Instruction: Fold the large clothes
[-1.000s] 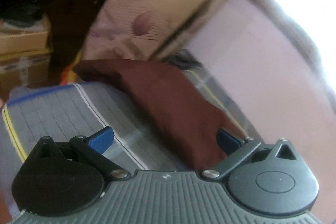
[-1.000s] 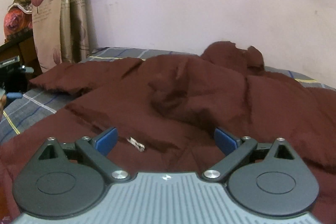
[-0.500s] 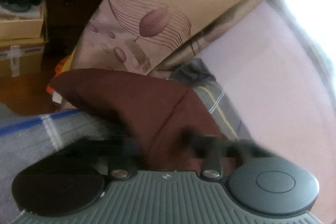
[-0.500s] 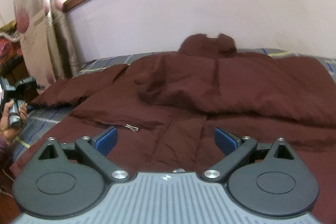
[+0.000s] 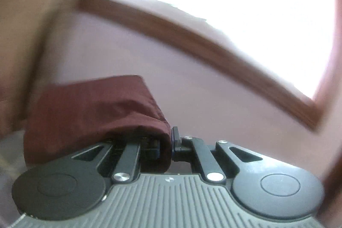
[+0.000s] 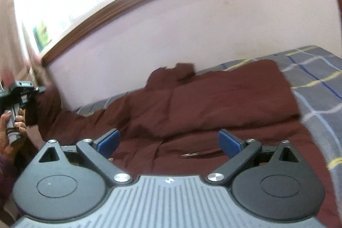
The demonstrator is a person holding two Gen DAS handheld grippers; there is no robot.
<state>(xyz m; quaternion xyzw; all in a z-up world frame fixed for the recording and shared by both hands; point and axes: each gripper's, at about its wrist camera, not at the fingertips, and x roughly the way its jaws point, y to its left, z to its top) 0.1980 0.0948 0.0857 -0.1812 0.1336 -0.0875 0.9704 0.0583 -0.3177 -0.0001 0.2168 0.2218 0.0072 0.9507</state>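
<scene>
A large maroon garment (image 6: 213, 108) lies spread over a grey plaid bed (image 6: 316, 87). My left gripper (image 5: 170, 142) is shut on the maroon sleeve end (image 5: 92, 112), which drapes over its left finger and is lifted off the bed. In the right wrist view the left gripper (image 6: 39, 91) shows at the far left, held by a hand (image 6: 10, 131), with the sleeve (image 6: 53, 112) stretching up to it. My right gripper (image 6: 168, 142) stands open above the near part of the garment, nothing between its blue pads (image 6: 229, 142). A small metal zip pull (image 6: 190, 154) lies on the cloth.
A pinkish wall (image 6: 192, 31) runs behind the bed, with a wooden-framed bright window (image 6: 128, 1) above it. A beige curtain (image 5: 23, 40) hangs at the left. Bare plaid bedding shows at the right of the garment.
The left gripper closed on the sleeve end and lifted it up and away from the bed. The right gripper swung rightward over the garment and rolled, staying open.
</scene>
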